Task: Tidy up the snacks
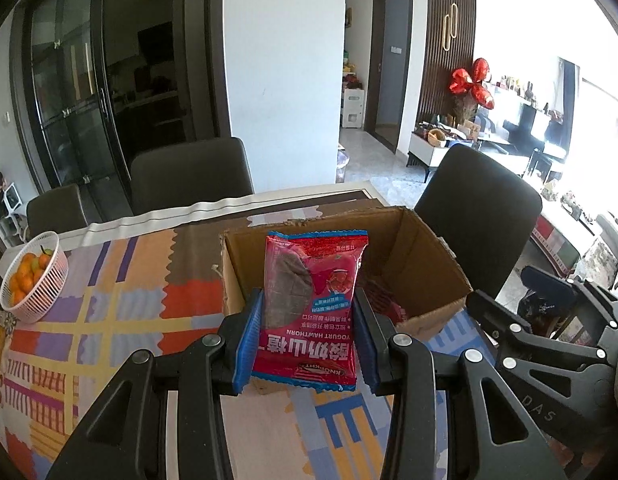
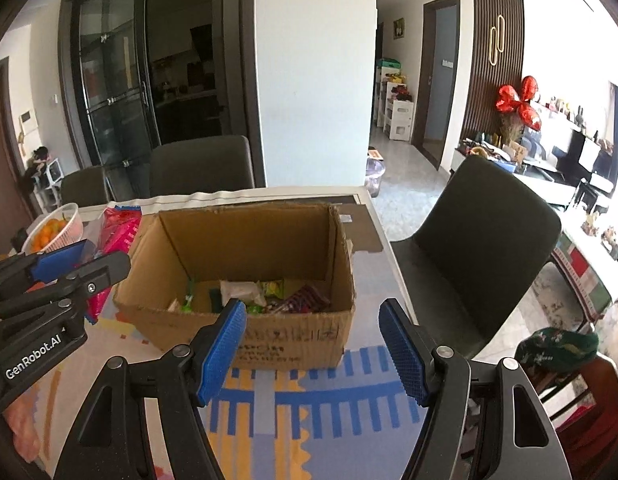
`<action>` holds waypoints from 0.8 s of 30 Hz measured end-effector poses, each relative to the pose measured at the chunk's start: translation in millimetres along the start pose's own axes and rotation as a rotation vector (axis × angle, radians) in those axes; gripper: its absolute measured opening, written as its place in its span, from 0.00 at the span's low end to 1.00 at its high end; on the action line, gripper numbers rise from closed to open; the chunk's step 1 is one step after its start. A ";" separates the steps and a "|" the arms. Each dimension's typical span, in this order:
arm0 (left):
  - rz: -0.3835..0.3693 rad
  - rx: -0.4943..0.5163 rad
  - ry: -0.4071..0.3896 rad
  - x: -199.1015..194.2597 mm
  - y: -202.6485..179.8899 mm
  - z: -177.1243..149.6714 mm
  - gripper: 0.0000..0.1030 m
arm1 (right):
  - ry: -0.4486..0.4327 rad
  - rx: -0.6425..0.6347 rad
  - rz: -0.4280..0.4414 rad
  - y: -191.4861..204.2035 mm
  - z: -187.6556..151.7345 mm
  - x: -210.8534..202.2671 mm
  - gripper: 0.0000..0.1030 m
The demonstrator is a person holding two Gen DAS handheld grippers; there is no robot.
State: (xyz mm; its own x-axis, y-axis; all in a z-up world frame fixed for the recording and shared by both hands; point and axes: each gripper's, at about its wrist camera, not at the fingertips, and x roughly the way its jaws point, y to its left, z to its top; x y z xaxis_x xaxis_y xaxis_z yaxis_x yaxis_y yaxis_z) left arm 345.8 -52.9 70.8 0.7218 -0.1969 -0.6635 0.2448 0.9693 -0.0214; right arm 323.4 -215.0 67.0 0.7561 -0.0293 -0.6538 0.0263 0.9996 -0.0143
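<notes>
We are at a dining table (image 2: 373,412) covered with a bright patchwork-print cloth of orange, blue, yellow and lilac blocks. Dark padded chairs (image 2: 481,248) stand along its far side and at its right end.

On the table stands an open brown cardboard box (image 2: 249,332), its flaps folded outward. In the right wrist view we see a loose heap of small snack packets (image 2: 269,294) lying on the bottom of the box, in white, green and dark red wrappers.

Our left gripper (image 1: 309,336), black with blue ribbed pads, is closed on a red foil snack packet with a blue serrated edge and the words YOGURT HAWTHORN (image 1: 311,312). The pads press on the packet's two side edges, and the packet stands upright between them, its print upside down to us. It is held in the air in front of the box's near wall, above the cloth, not inside the box.

Our right gripper (image 2: 313,344) has its blue pads well apart with nothing between them. It hangs above the cloth just in front of the box's near wall.

A white slatted plastic basket of small oranges (image 1: 33,276) sits near the left edge of the table, well apart from the box.
</notes>
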 end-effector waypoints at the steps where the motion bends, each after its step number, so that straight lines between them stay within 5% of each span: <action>1: 0.001 -0.001 0.009 5.0 0.9 2.7 0.41 | 0.001 -0.002 -0.006 0.1 2.5 2.0 0.68; 11: 0.016 -0.013 0.056 36.3 5.8 17.8 0.41 | 0.030 -0.013 -0.029 -2.3 21.9 28.4 0.68; 16: 0.061 -0.017 0.019 26.6 6.3 15.4 0.58 | 0.048 -0.001 -0.027 -3.6 24.6 35.9 0.68; 24: 0.108 -0.015 -0.025 -4.5 6.6 -11.7 0.64 | 0.031 0.010 -0.010 -5.3 7.9 20.7 0.68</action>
State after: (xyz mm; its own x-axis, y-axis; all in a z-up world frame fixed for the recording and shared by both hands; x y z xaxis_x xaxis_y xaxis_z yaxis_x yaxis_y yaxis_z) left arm 336.6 -43.9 64.9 0.7594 -0.0949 -0.6437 0.1556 0.9871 0.0380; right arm 344.1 -220.9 59.4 0.7350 -0.0392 -0.6770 0.0403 0.9991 -0.0141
